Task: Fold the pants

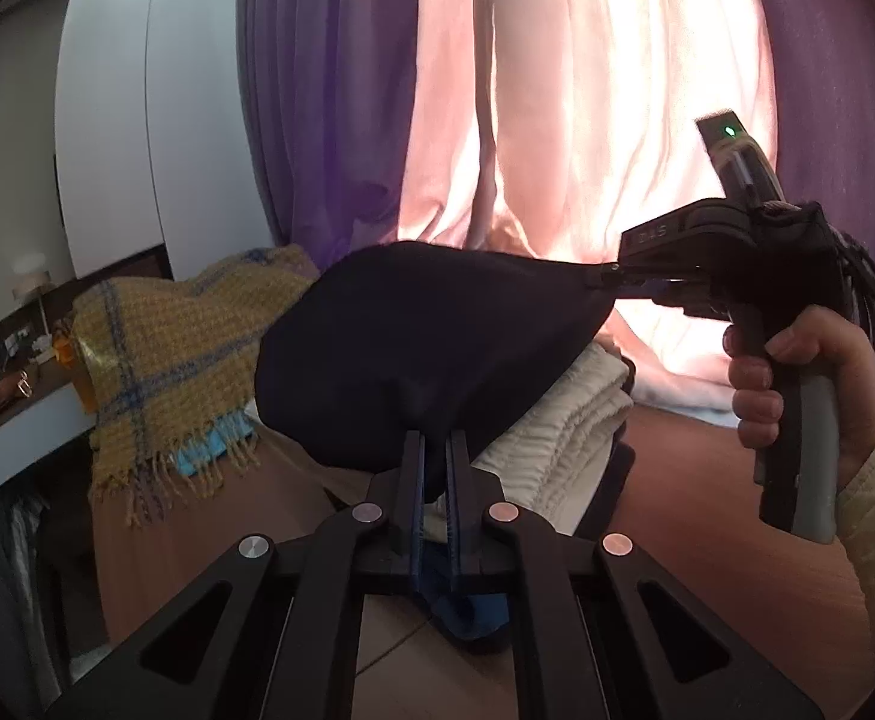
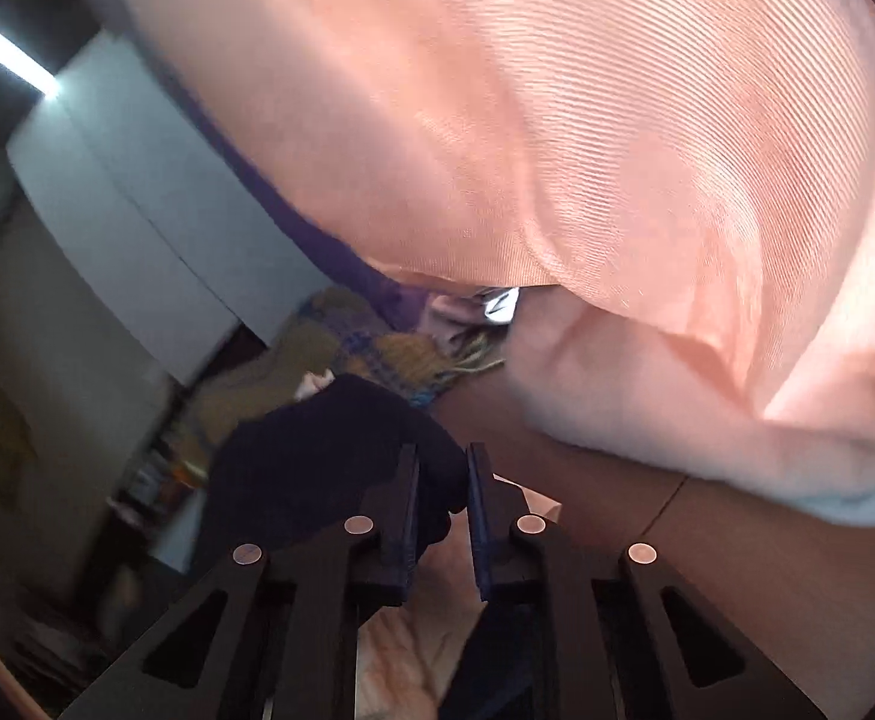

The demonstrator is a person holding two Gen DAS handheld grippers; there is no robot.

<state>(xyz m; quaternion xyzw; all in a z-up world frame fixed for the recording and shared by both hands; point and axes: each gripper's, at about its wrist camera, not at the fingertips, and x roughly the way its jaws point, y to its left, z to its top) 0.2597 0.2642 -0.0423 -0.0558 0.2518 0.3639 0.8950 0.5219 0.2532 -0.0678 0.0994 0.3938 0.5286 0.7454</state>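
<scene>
Dark navy pants (image 1: 425,330) hang in the air, stretched between the two grippers. In the left wrist view my left gripper (image 1: 435,438) is shut on the lower edge of the cloth, with a blue fold of it hanging under the jaws. My right gripper (image 1: 608,273) pinches the cloth's upper right corner, its handle held by a hand (image 1: 797,378) in a cream sleeve. In the blurred right wrist view the right gripper (image 2: 444,459) has the dark pants (image 2: 317,450) caught between its narrow jaws.
A yellow plaid blanket (image 1: 167,348) with fringe lies at the left on the brown bed surface (image 1: 707,468). Folded cream knitwear (image 1: 557,420) sits under the pants. Pink curtains (image 1: 557,120) and purple curtains (image 1: 329,90) hang close behind, and a white wardrobe (image 1: 113,120) stands at the left.
</scene>
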